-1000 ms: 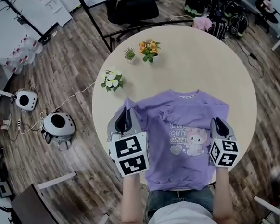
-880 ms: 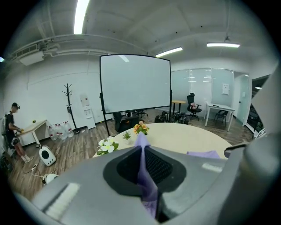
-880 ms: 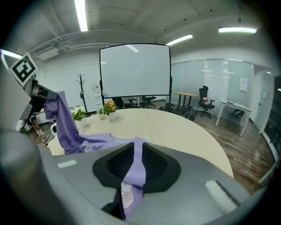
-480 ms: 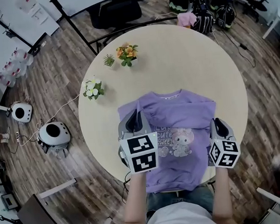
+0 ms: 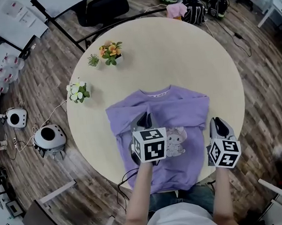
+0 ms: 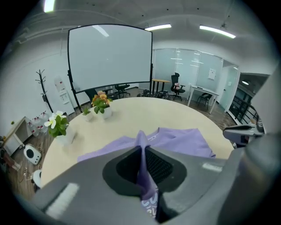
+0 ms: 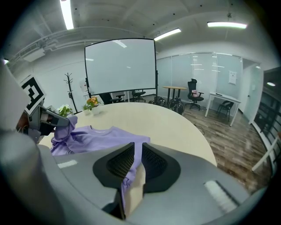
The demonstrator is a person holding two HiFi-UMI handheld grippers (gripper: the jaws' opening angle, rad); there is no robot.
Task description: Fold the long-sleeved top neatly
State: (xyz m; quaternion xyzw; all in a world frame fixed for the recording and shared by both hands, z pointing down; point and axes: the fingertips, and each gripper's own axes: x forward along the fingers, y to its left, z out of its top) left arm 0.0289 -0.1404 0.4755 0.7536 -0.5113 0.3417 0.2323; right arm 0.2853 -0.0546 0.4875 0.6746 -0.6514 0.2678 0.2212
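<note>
Item: long-sleeved top (image 5: pixel 172 113), purple, with a cartoon print on the front. It is laid on the near side of a round, cream bench (image 5: pixel 175 53), neckline away from the person, hem hung over the near edge.

Left gripper (image 5: pixel 142 118): jaws are closed on a raised fold of the purple fabric, which is held above the top's left half, beside the print.

Right gripper (image 5: pixel 217 123): jaws are closed on the top's right edge, at the rim of the bench; the fabric is seen pinched between the two pads.

Also on the bench, well apart from the top, at the far left: orange flowers (image 5: pixel 110 50), a small green plant (image 5: pixel 93 61), white flowers (image 5: pixel 78 90).
</note>
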